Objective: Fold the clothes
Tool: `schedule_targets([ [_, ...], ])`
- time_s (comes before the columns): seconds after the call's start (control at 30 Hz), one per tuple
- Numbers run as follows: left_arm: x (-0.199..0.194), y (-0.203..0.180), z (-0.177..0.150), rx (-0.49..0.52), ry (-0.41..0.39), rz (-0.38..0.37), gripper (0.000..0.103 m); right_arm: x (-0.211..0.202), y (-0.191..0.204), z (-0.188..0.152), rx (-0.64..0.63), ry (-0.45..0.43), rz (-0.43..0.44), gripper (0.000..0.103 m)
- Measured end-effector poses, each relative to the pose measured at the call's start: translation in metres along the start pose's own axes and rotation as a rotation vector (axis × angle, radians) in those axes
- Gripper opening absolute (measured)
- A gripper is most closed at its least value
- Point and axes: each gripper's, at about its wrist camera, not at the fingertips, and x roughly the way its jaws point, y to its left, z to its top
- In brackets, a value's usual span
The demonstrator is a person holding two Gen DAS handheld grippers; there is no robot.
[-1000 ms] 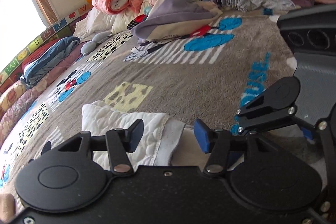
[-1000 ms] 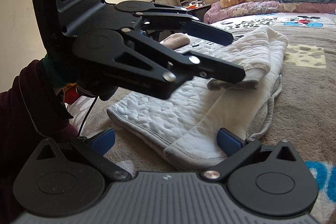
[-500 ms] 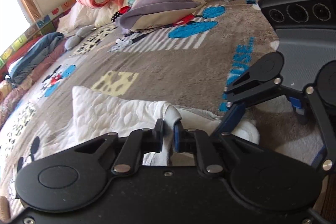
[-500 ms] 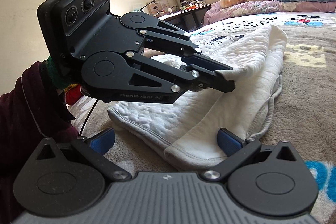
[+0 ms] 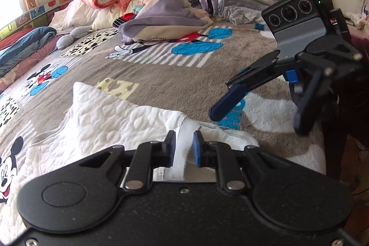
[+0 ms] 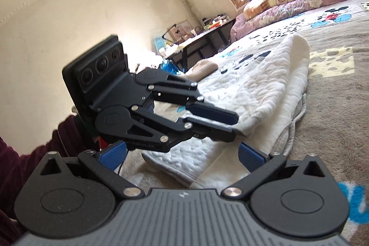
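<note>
Left gripper [image 5: 184, 149] pinching white garment [image 5: 120, 121] hem at six o'clock, right gripper [image 6: 182, 155] spread, empty; garment half-folded on blanket [image 5: 175, 75], unfolded pile [image 5: 166, 22] waiting at twelve.

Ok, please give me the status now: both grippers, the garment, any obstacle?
Left gripper shut on white quilted garment, at its ribbed edge. Right gripper open, holding nothing. Garment partly folded on grey cartoon blanket. Nothing in the way.
</note>
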Motion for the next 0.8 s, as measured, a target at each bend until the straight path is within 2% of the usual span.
schedule_targets([
  [0.1, -0.013, 0.018, 0.001, -0.081, -0.073, 0.1, 0.012, -0.012, -0.014, 0.009, 0.13, -0.138, -0.053, 0.103],
  [0.17, -0.005, 0.029, 0.005, -0.144, -0.084, 0.226, 0.012, -0.012, -0.027, 0.012, 0.227, -0.201, -0.089, 0.102],
  [0.23, 0.011, 0.032, 0.008, -0.161, -0.049, 0.286, 0.012, -0.006, -0.036, 0.017, 0.253, -0.22, -0.128, 0.094],
  [0.3, 0.029, 0.034, 0.01, -0.161, -0.013, 0.338, 0.012, 0.006, -0.039, 0.022, 0.233, -0.193, -0.16, 0.082],
  [0.33, 0.034, 0.034, 0.01, -0.158, -0.007, 0.34, 0.012, 0.011, -0.039, 0.023, 0.22, -0.178, -0.173, 0.08],
  [0.4, 0.045, 0.032, 0.011, -0.144, 0.018, 0.351, 0.009, 0.027, -0.042, 0.025, 0.185, -0.135, -0.232, 0.066],
  [0.43, 0.05, 0.031, 0.012, -0.138, 0.029, 0.356, 0.009, 0.03, -0.043, 0.024, 0.173, -0.131, -0.261, 0.066],
  [0.57, 0.057, 0.043, 0.006, -0.186, 0.037, 0.347, 0.009, 0.036, -0.044, 0.019, 0.141, -0.074, -0.317, 0.042],
  [0.67, 0.057, 0.05, 0.006, -0.228, 0.035, 0.348, 0.009, 0.041, -0.042, 0.014, 0.108, -0.031, -0.335, 0.032],
  [0.8, 0.047, 0.055, 0.017, -0.275, -0.019, 0.366, 0.009, 0.042, -0.046, 0.009, 0.112, -0.025, -0.328, 0.028],
])
